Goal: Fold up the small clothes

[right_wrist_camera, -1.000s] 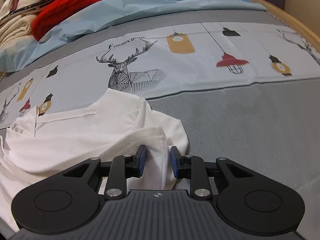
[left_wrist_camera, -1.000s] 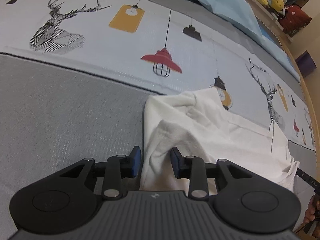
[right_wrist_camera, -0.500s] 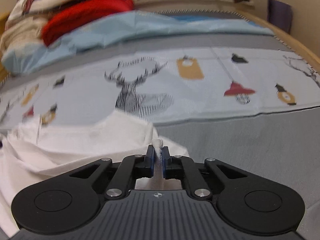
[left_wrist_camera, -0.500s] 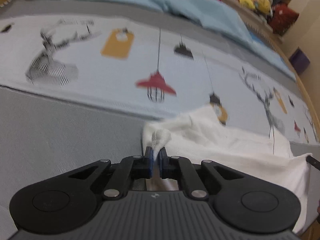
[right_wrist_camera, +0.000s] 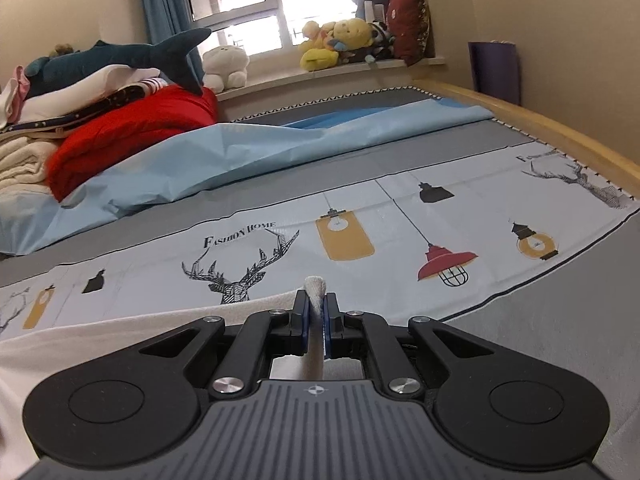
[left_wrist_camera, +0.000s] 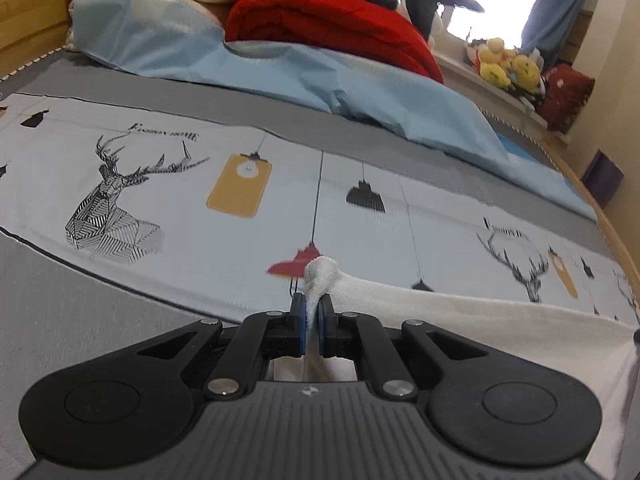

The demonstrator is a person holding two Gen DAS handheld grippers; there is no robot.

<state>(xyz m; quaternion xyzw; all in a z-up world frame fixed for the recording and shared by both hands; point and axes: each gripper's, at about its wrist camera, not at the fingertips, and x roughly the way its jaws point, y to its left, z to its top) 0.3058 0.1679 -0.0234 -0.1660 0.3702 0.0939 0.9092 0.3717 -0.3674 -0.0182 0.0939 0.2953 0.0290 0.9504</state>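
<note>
A white garment [left_wrist_camera: 460, 320] is lifted off the bed, stretched between my two grippers. My left gripper [left_wrist_camera: 311, 312] is shut on one bunched corner of it, and the cloth runs away to the right. In the right wrist view my right gripper [right_wrist_camera: 315, 310] is shut on another corner of the white garment [right_wrist_camera: 120, 328], and the cloth runs away to the left. Most of the hanging cloth is hidden below the gripper bodies.
The bed has a grey sheet with a pale printed band of deer and lamps [left_wrist_camera: 200, 200]. A light blue duvet [right_wrist_camera: 224, 152], a red blanket [left_wrist_camera: 332, 28] and folded clothes lie at the far side. Plush toys [right_wrist_camera: 344, 40] sit on the windowsill. A wooden bed rail [right_wrist_camera: 560, 128] runs along the right.
Both grippers closed on corners of the white garment, then rose and tilted up. The garment left the bed and now hangs stretched between them.
</note>
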